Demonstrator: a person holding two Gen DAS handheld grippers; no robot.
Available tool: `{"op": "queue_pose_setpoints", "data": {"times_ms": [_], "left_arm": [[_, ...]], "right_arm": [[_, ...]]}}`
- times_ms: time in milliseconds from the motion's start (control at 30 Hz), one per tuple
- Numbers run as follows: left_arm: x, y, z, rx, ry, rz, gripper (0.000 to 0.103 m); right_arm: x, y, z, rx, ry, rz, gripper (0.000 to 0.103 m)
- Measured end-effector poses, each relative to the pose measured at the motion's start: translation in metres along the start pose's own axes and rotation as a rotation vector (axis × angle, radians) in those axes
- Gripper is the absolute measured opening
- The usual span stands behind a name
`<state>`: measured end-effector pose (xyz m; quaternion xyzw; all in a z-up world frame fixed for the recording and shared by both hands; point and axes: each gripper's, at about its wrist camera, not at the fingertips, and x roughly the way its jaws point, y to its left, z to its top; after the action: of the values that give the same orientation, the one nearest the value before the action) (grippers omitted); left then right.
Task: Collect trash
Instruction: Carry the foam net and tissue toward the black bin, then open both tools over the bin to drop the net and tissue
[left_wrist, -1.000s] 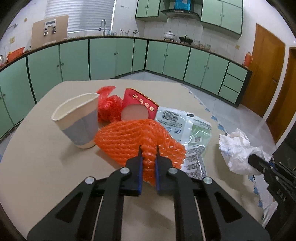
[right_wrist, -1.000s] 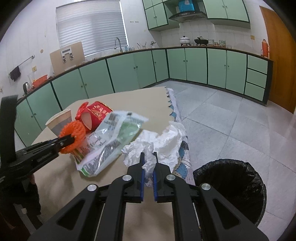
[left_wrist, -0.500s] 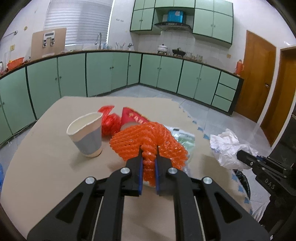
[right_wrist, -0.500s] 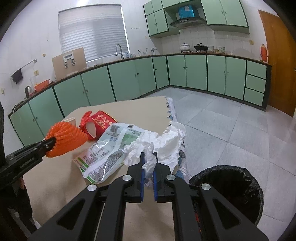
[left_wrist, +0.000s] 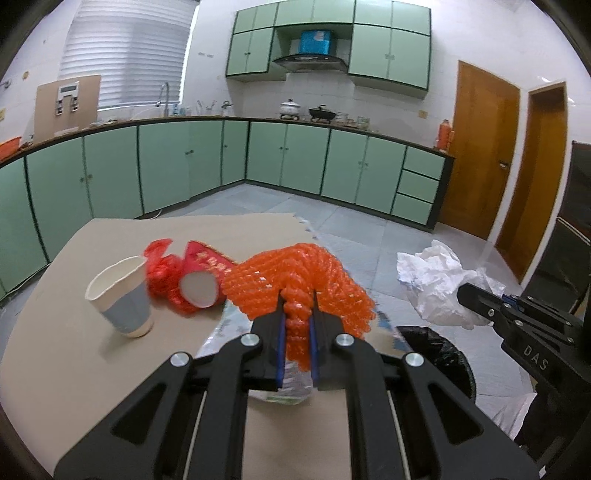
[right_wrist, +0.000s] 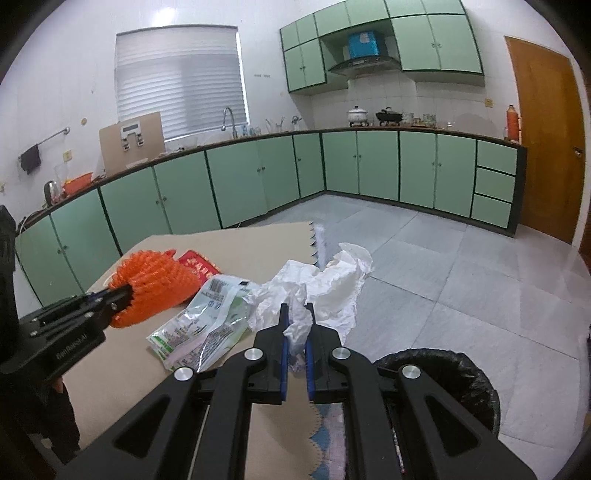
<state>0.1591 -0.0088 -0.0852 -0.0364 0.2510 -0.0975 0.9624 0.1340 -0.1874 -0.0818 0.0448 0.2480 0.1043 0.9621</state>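
My left gripper (left_wrist: 297, 314) is shut on an orange foam fruit net (left_wrist: 295, 280) and holds it above the table; the net also shows in the right wrist view (right_wrist: 155, 288). My right gripper (right_wrist: 295, 325) is shut on crumpled white tissue (right_wrist: 325, 284), held up past the table's right edge; the tissue also shows in the left wrist view (left_wrist: 436, 280). A black-lined trash bin (right_wrist: 443, 376) stands on the floor below it. On the table (left_wrist: 74, 362) lie a paper cup (left_wrist: 122, 295), a red cup on its side (left_wrist: 199, 284) and a green-white plastic wrapper (right_wrist: 207, 317).
A red mesh scrap (left_wrist: 159, 266) lies behind the red cup. Green cabinets (left_wrist: 295, 158) line the walls around a tiled floor (right_wrist: 461, 266). Wooden doors (left_wrist: 480, 147) are at the right.
Both grippers have lifted their loads higher. The net has risen off the wrapper and moved right toward the bin. The tissue has risen off the table edge.
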Motion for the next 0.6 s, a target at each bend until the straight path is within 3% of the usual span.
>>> {"op": "queue_pose_setpoints", "data": {"times_ms": [600], "left_arm": [[0.032,-0.092,-0.005,0.102,0.023,-0.195,0.008]], "right_arm": [[-0.031,-0.077,-0.011,0.107,-0.02,-0.165,0.007]]}}
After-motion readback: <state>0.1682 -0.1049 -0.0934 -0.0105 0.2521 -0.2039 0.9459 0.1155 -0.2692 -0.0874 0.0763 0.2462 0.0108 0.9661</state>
